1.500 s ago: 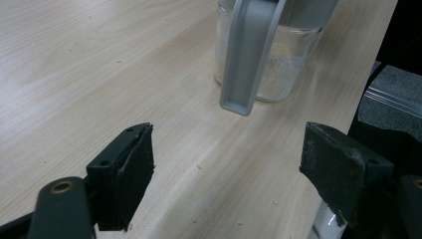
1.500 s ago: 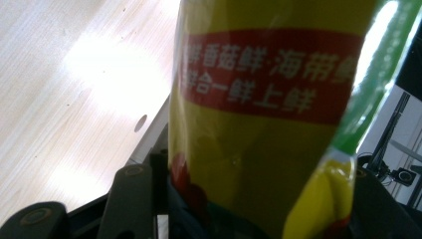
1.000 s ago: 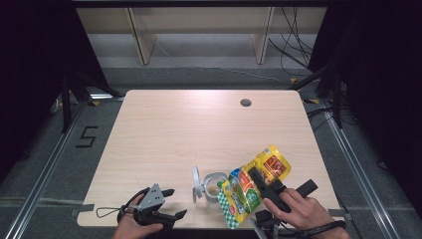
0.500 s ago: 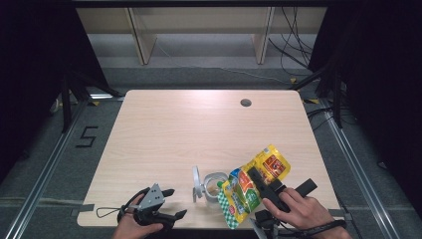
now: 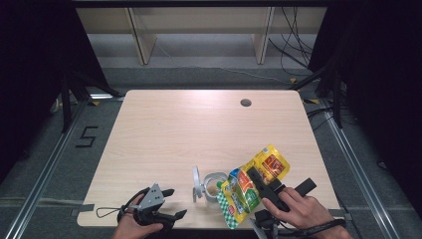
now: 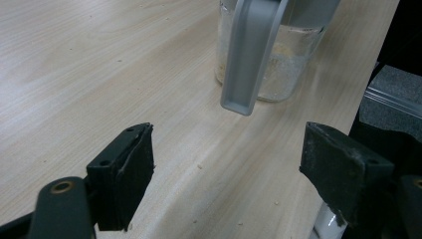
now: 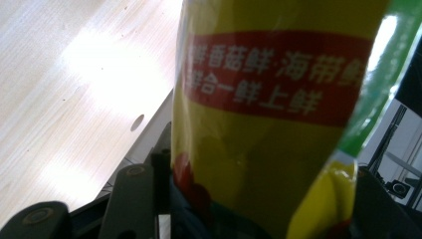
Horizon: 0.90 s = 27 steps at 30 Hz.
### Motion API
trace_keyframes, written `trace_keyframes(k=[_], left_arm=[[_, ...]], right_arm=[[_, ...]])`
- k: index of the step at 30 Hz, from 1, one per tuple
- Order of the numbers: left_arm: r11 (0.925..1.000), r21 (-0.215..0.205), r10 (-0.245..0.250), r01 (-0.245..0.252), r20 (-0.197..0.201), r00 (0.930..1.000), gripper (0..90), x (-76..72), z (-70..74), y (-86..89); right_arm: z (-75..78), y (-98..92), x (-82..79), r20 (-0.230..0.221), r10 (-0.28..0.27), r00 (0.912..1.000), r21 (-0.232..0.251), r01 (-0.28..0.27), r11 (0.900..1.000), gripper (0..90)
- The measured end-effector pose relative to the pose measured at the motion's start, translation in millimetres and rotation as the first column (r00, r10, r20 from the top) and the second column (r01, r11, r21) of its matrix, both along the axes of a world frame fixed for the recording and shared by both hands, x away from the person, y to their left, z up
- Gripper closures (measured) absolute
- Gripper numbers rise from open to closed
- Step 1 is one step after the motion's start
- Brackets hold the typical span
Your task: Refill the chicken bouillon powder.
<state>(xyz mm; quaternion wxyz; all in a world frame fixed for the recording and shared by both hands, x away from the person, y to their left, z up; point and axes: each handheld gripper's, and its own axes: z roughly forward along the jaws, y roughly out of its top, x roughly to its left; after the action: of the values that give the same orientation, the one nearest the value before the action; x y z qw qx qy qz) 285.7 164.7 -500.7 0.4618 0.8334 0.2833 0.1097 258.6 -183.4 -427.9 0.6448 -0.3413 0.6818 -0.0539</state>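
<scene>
A yellow, red and green snack bag (image 5: 249, 186) is tilted over a clear glass jar (image 5: 215, 185) near the table's front edge. My right gripper (image 5: 278, 183) is shut on the bag, and the right gripper view has the bag (image 7: 268, 124) standing between the jaws. The jar's grey lid (image 5: 197, 183) is swung open to its left. My left gripper (image 5: 174, 202) rests open at the front left, aimed at the jar. Between its wide jaws (image 6: 234, 169) is bare wood, with the jar (image 6: 293, 55) and its hanging lid (image 6: 249, 55) just beyond.
The light wooden table (image 5: 189, 134) has a round cable hole (image 5: 246, 103) at the back right. Its front edge runs just under both hands. A shelf unit (image 5: 199, 30) stands behind the table, and cables (image 5: 293, 55) lie on the floor at the right.
</scene>
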Motion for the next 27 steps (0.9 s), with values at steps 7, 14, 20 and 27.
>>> trace_keyframes(k=[7, 14, 20, 27], left_arm=[[1.0, 0.004, 0.0, 0.0, 0.006, 1.0, 20.7, 0.0, 0.2, 0.2], [1.0, -0.003, 0.001, -0.001, 0.007, 1.0, 20.7, -0.2, 0.2, -0.2], [1.0, -0.003, 0.002, -0.002, 0.003, 1.0, 20.7, -0.2, 0.1, -0.3], [1.0, 0.001, 0.0, 0.0, 0.011, 0.9999, 20.7, 0.1, 0.2, 0.0]], right_arm=[[2.5, 1.4, -0.2, -0.006, 0.003, 1.0, -0.021, -0.003, 1.0, 51.4], [3.1, 0.8, -0.9, 0.002, 0.007, 1.0, -0.017, -0.007, 1.0, 51.4], [2.2, -0.2, -1.0, -0.006, 0.002, 1.0, -0.01, -0.002, 1.0, 51.4], [3.4, -1.2, -1.2, 0.006, 0.004, 1.0, -0.013, -0.004, 1.0, 51.5]])
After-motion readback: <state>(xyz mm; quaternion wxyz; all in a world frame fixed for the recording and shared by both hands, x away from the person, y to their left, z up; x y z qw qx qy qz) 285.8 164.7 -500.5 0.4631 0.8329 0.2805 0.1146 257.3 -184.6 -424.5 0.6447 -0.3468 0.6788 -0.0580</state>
